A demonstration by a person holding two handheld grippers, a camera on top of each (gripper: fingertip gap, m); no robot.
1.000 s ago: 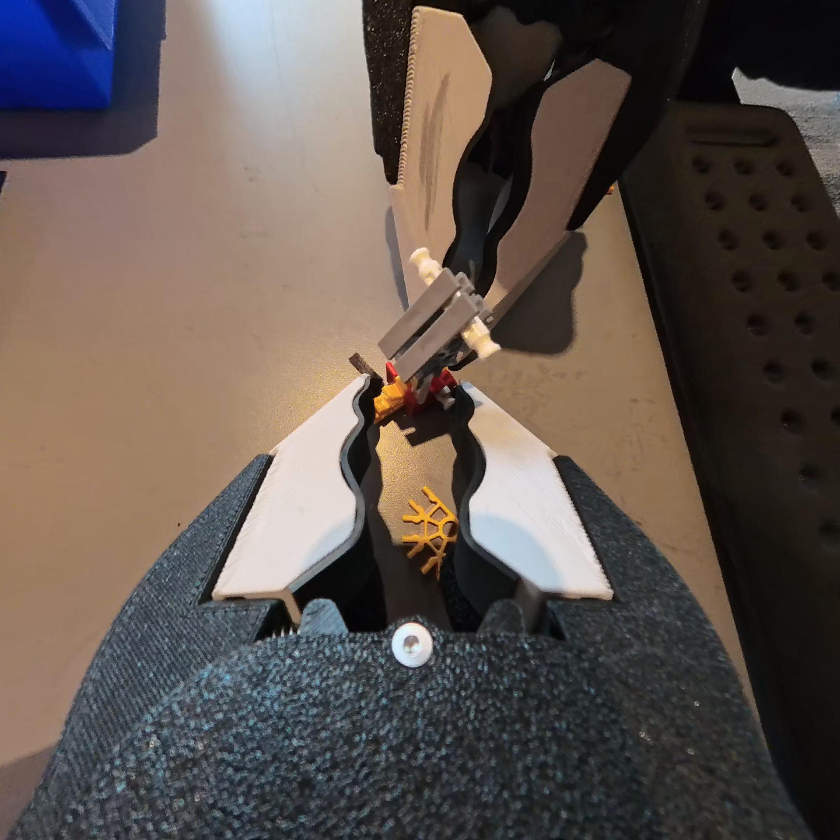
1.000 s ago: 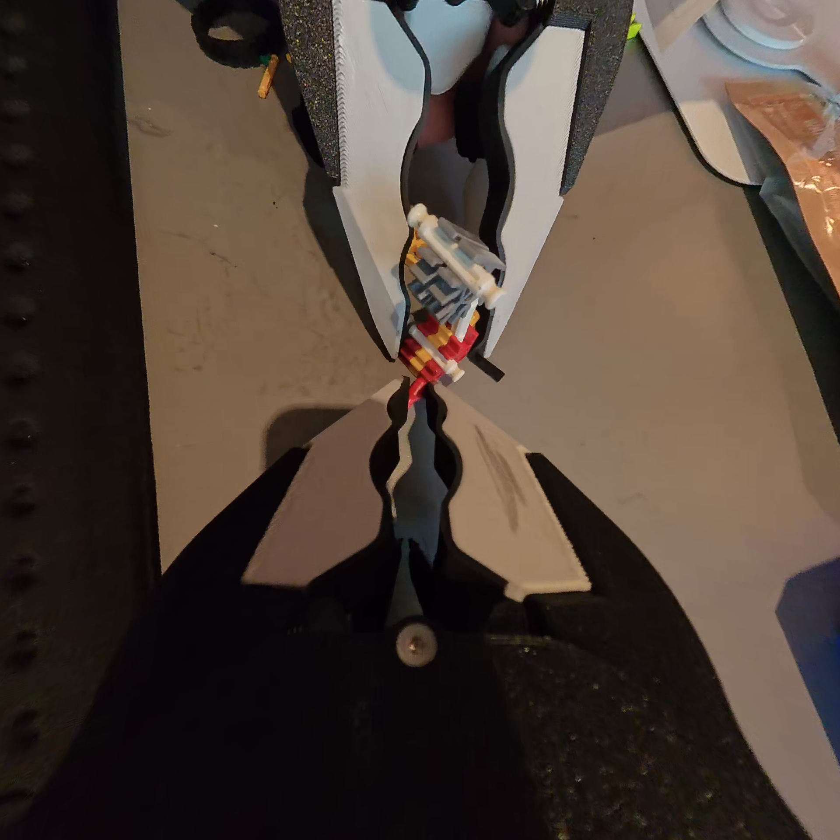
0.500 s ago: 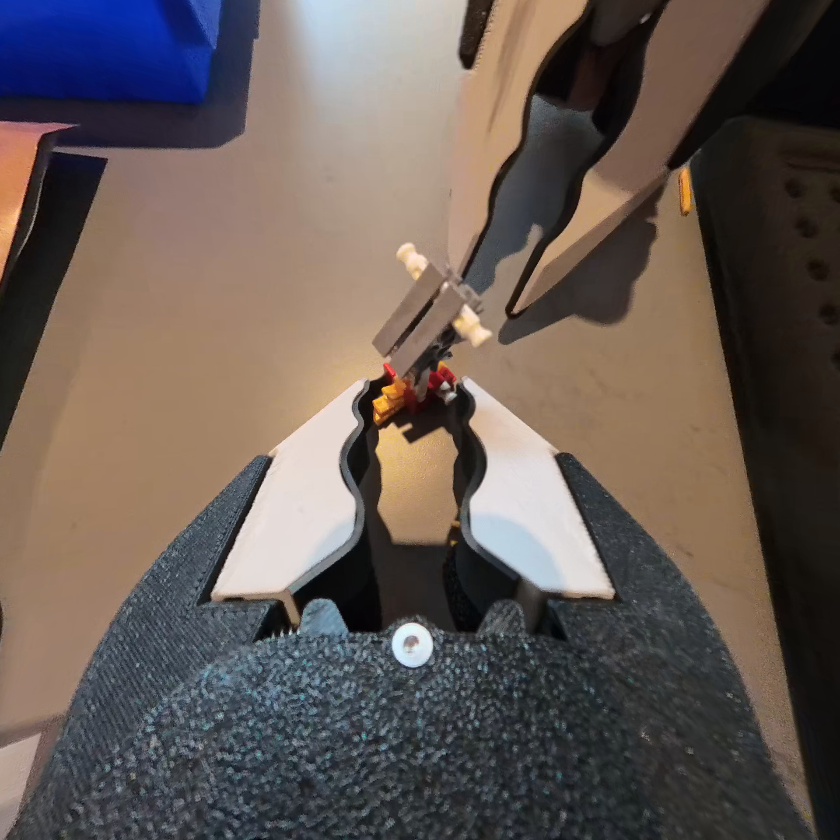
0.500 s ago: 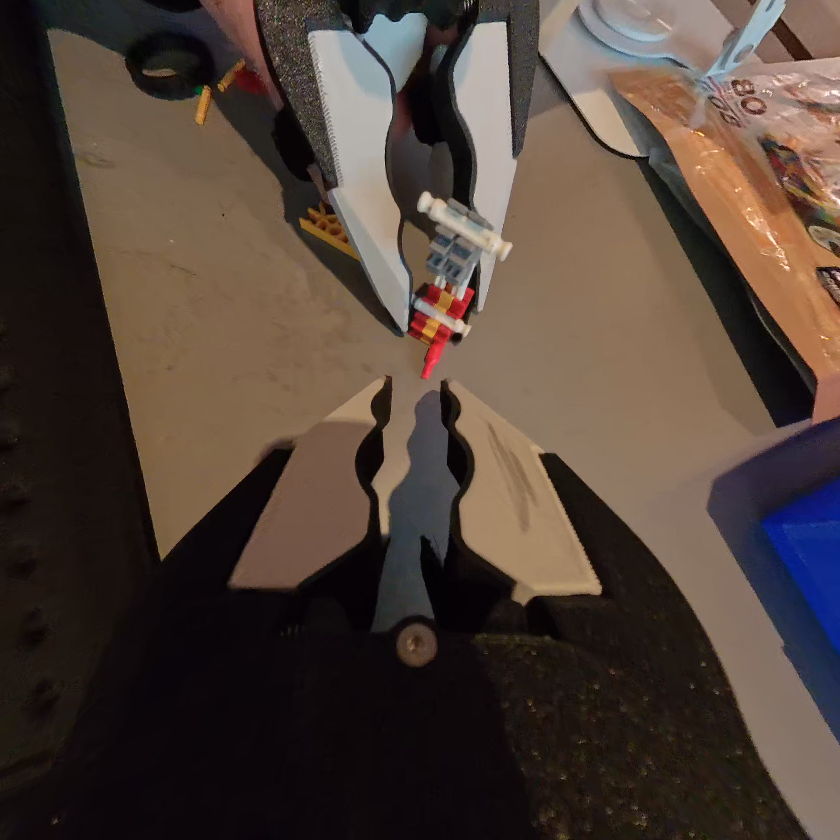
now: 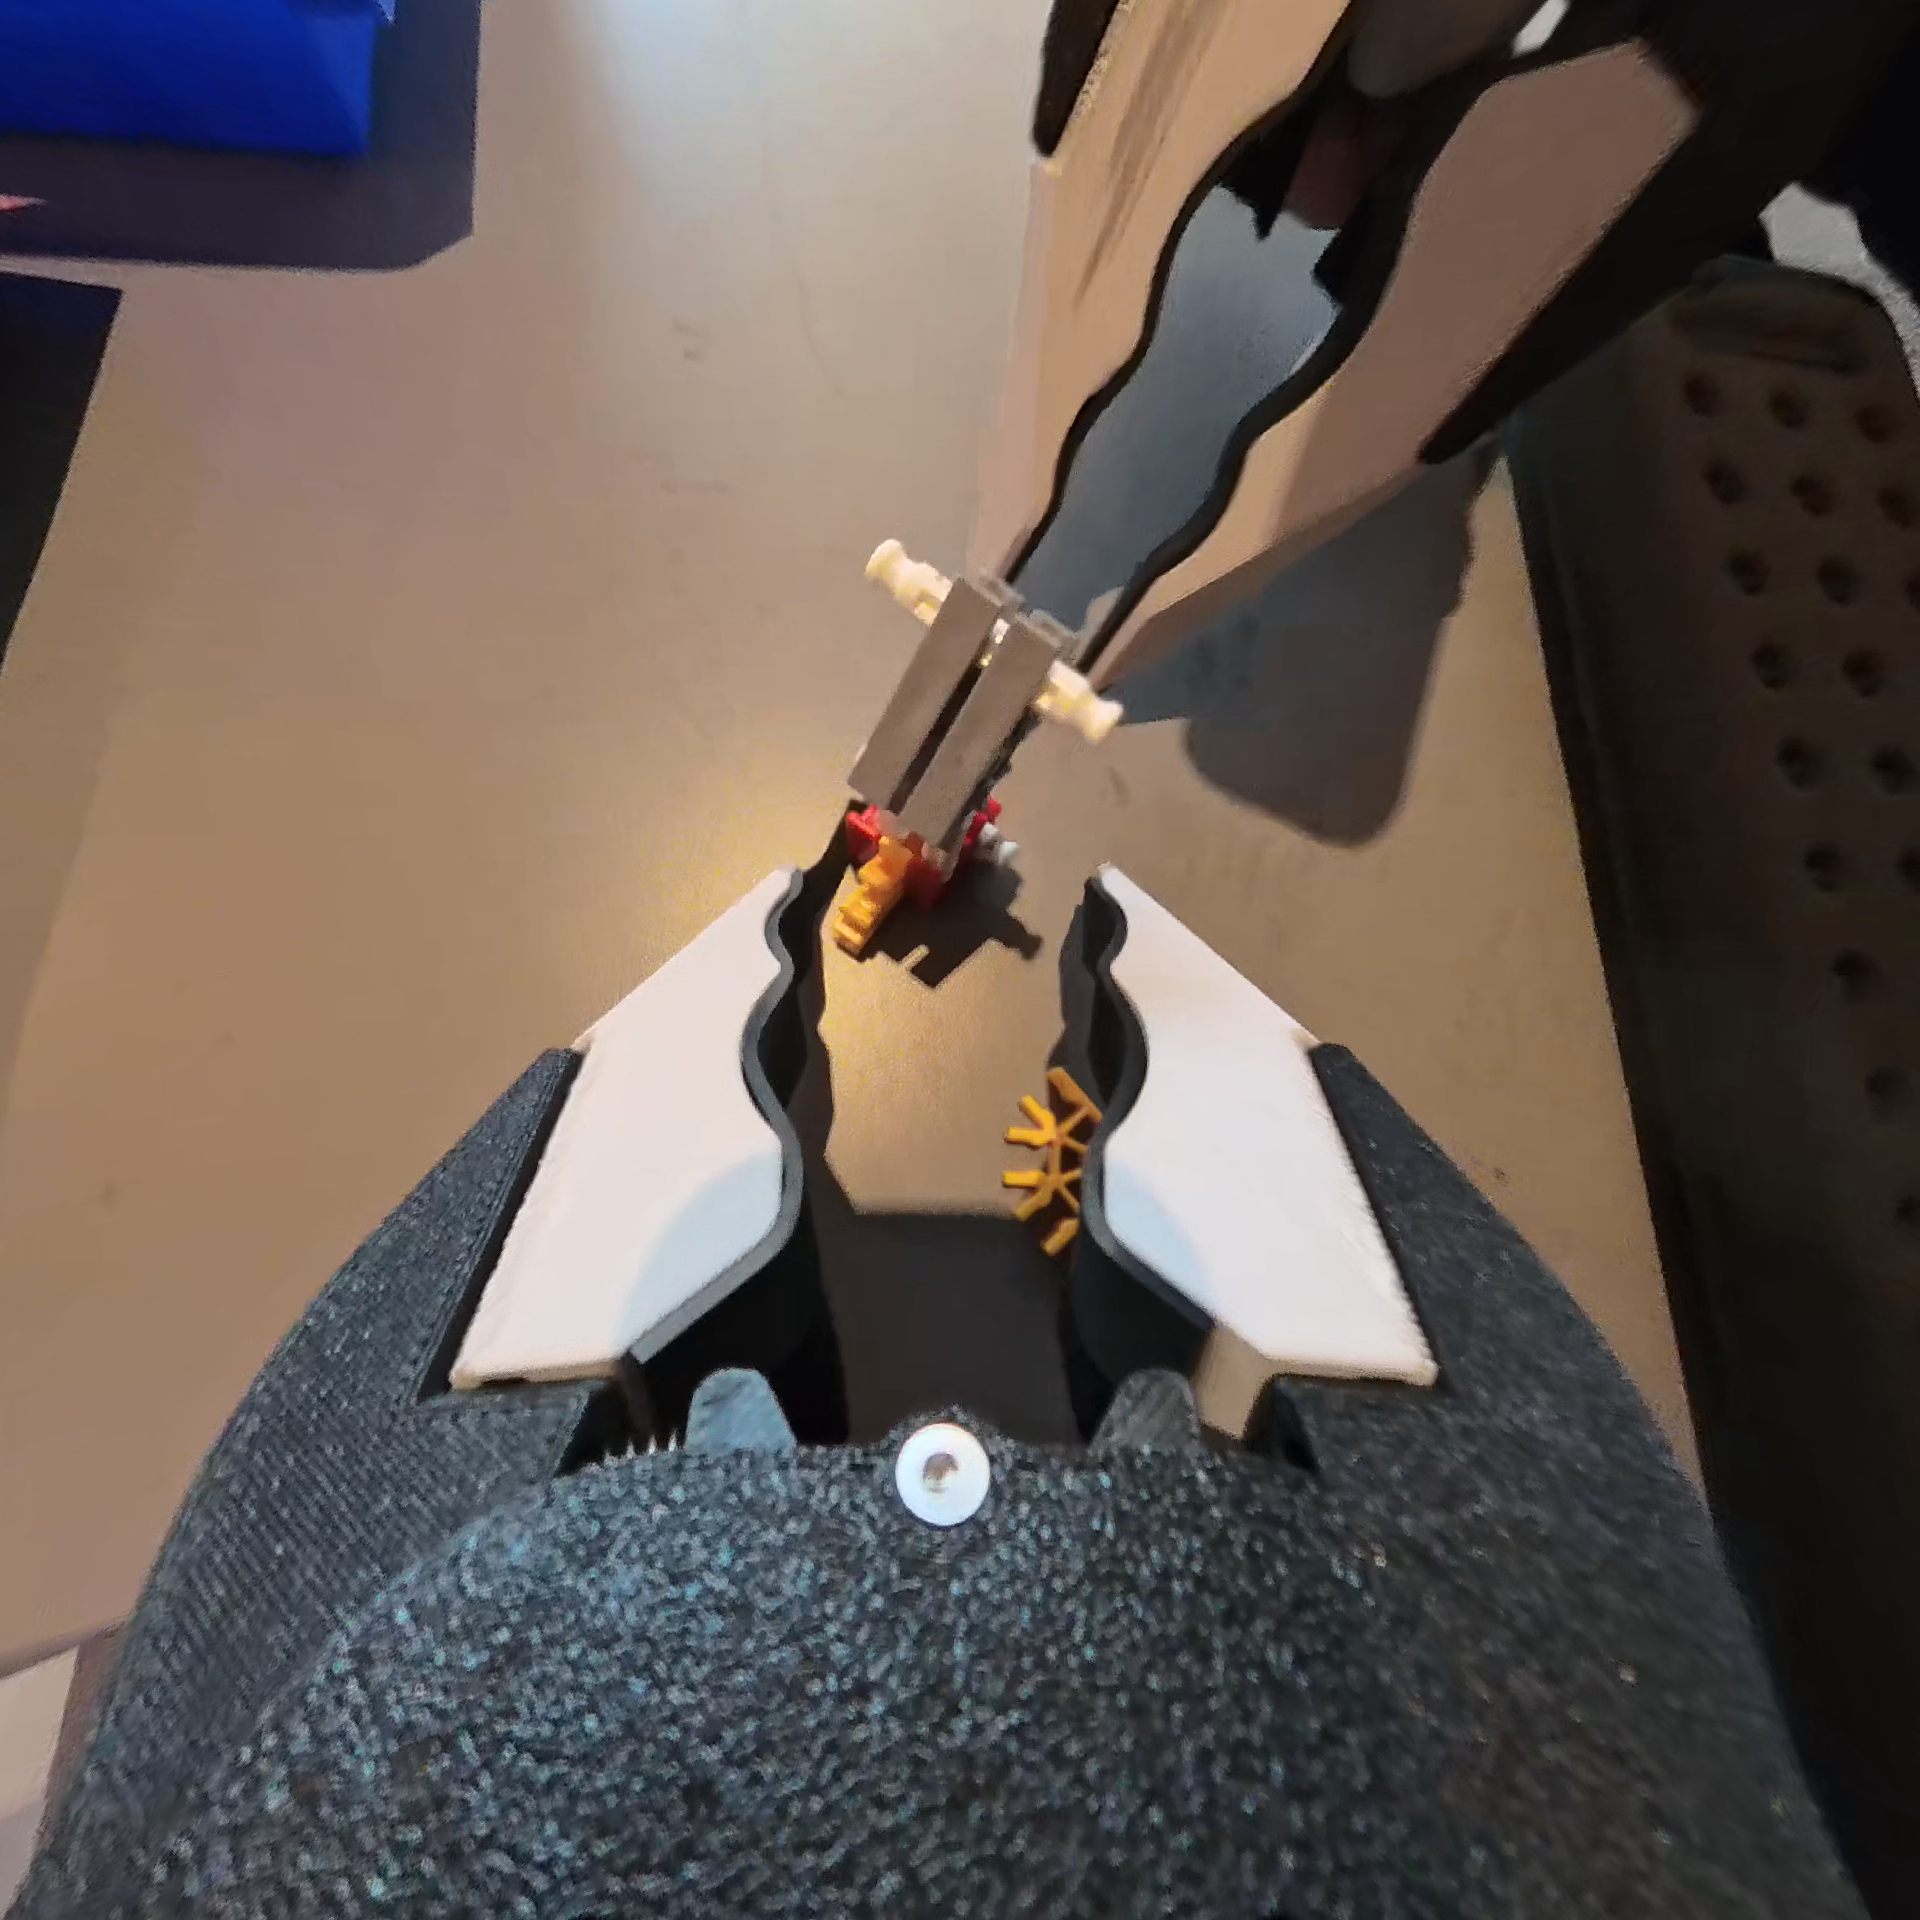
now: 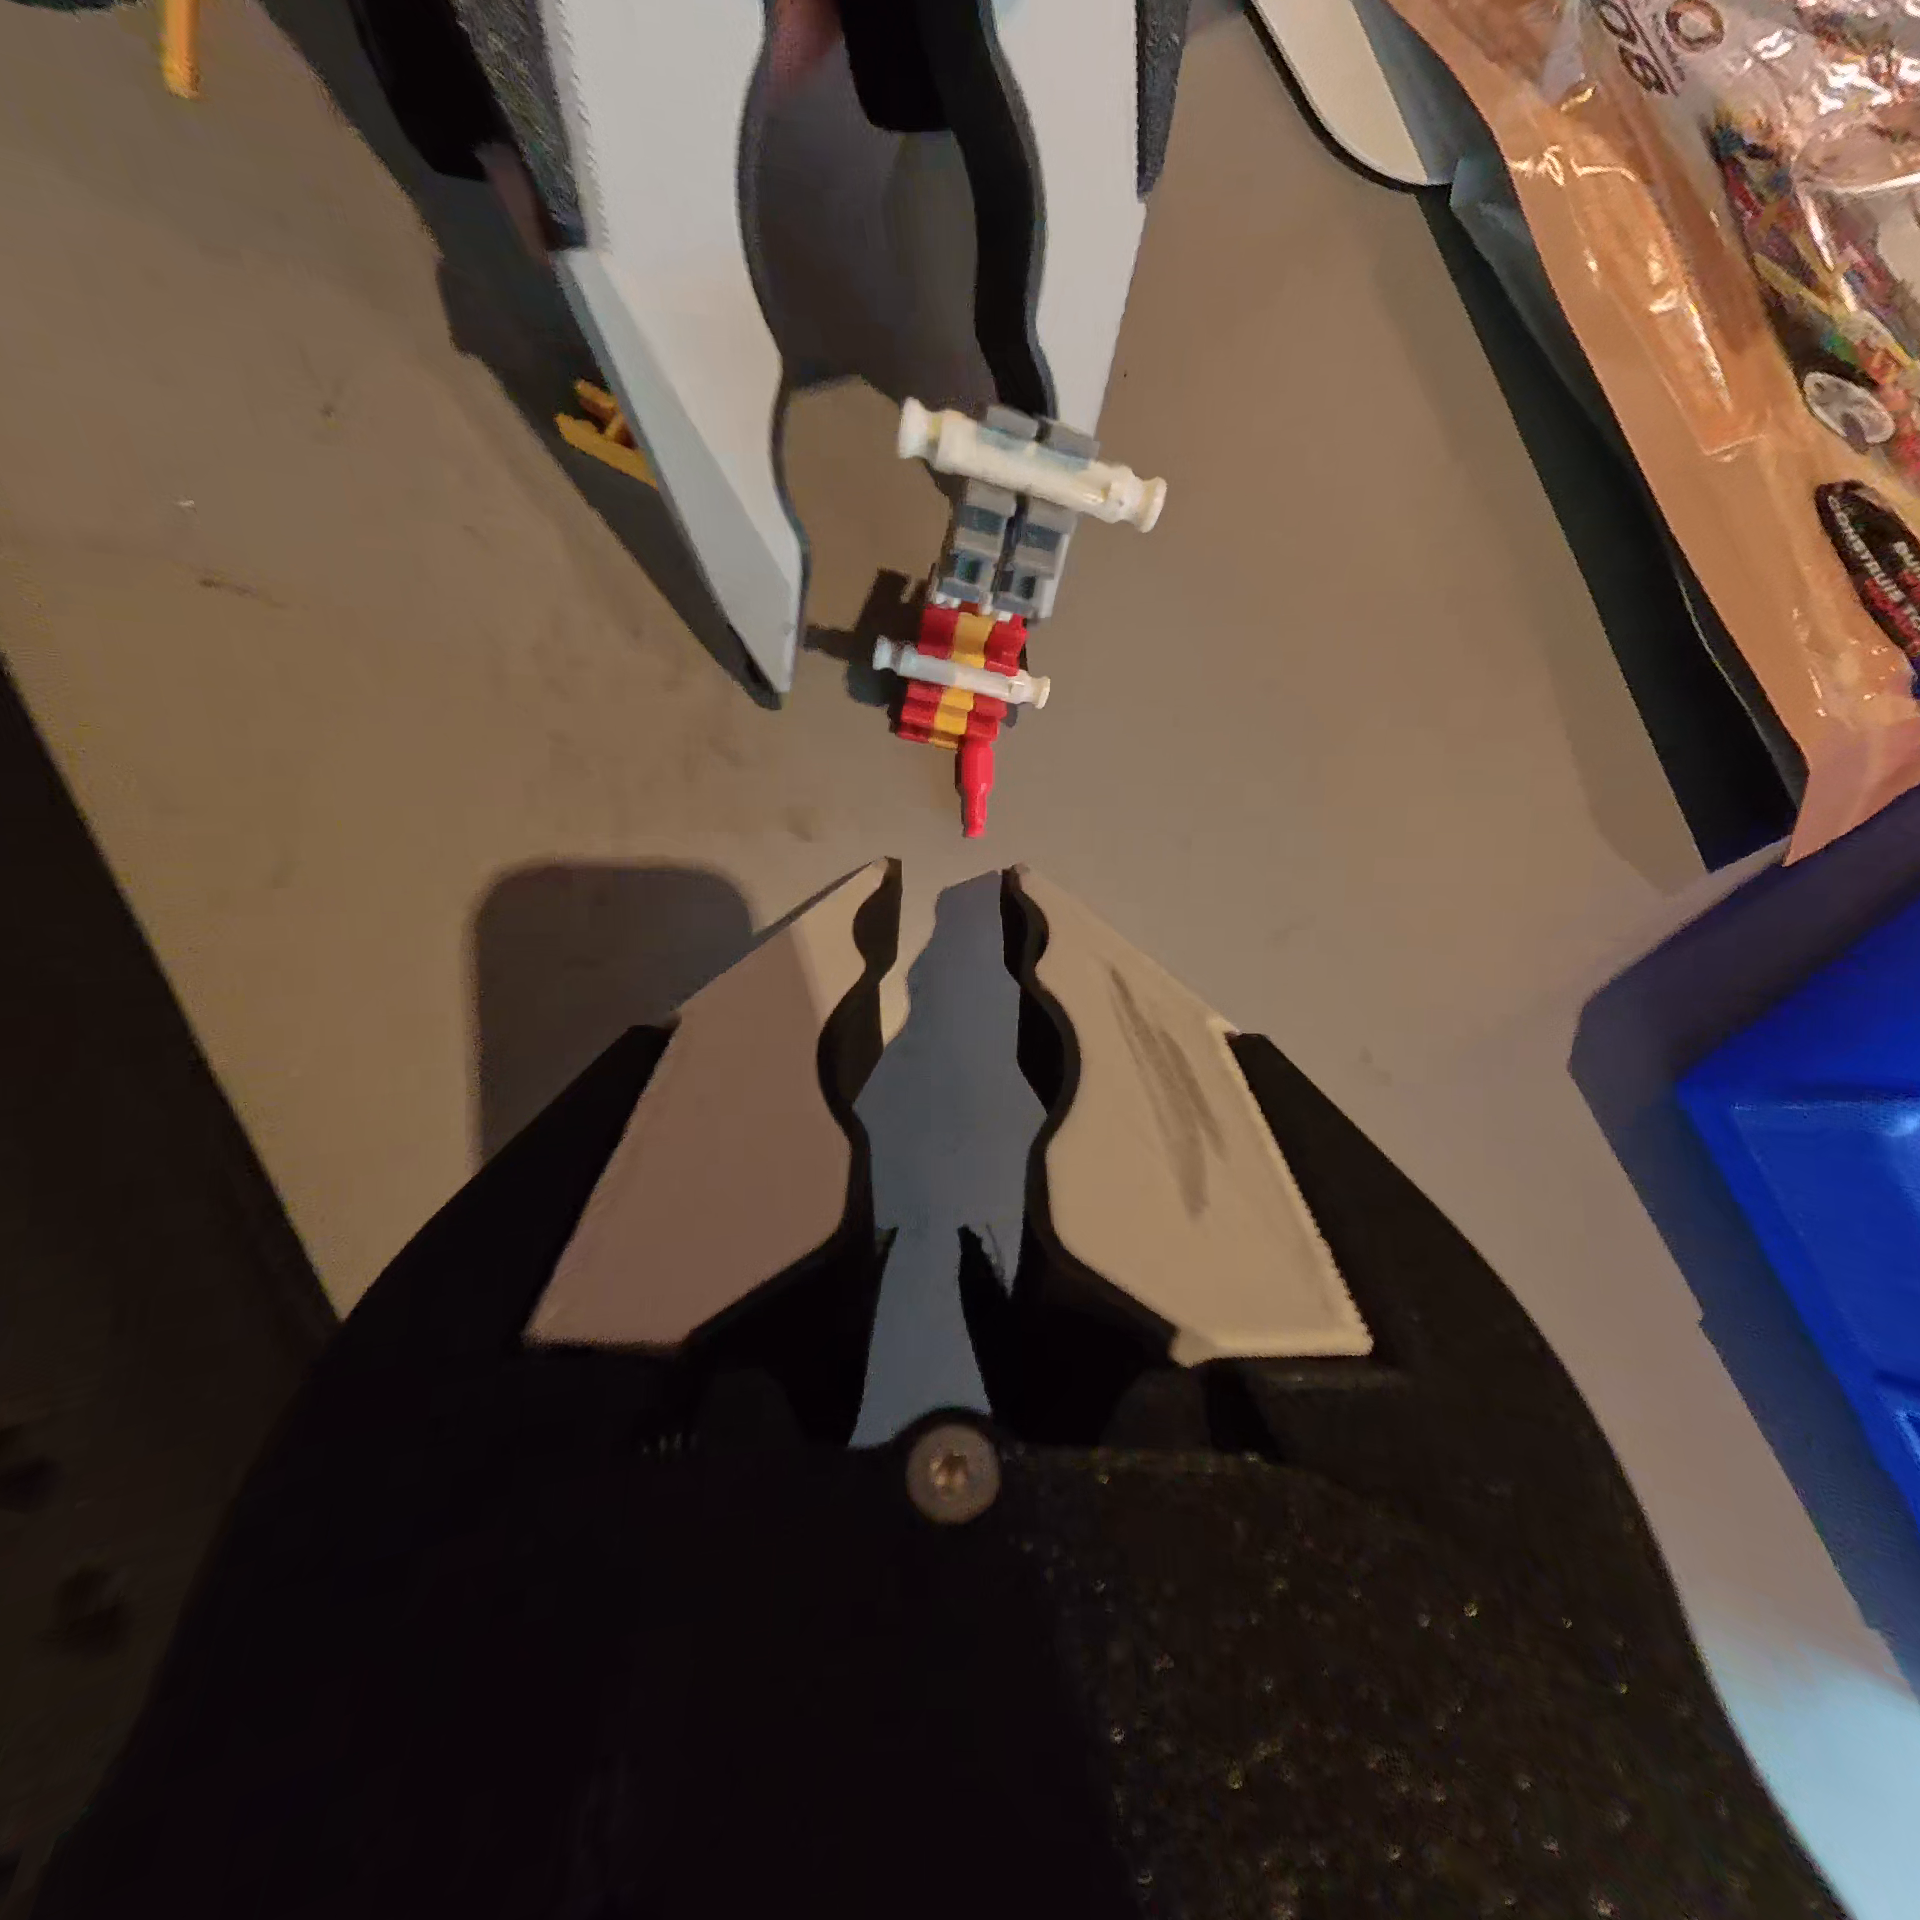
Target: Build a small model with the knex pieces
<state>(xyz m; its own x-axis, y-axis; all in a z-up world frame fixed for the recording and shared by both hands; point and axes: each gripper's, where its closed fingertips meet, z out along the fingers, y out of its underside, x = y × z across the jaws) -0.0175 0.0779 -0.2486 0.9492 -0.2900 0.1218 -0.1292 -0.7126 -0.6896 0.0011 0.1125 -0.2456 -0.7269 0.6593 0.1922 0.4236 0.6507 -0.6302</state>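
A small brick assembly (image 5: 940, 748) of grey beams, white rods and red and yellow pieces rests on the tan table (image 5: 416, 727), with its grey end tilted up. My left gripper (image 5: 948, 883) is open, its tips either side of the assembly's red base and gripping nothing. My right gripper (image 6: 951, 871) is open by a narrow gap and empty, just short of the red pin at the end of the assembly (image 6: 987, 603). In the left wrist view the right gripper's fingertips (image 5: 1132, 634) hover by the upper white rod.
A yellow snowflake-shaped piece (image 5: 1049, 1164) lies by my left gripper's right finger. A black perforated mat (image 5: 1766, 831) borders the table. A blue bin (image 6: 1818, 1195), a clear bag of parts (image 6: 1714, 260) and a white tray (image 6: 1351, 94) lie to the right in the right wrist view. The gap from one gripper's tips to the other's is roughly 5 cm.
My right gripper let go of the red pin and drew back. My left gripper then opened, releasing the assembly, which now rests on the table.
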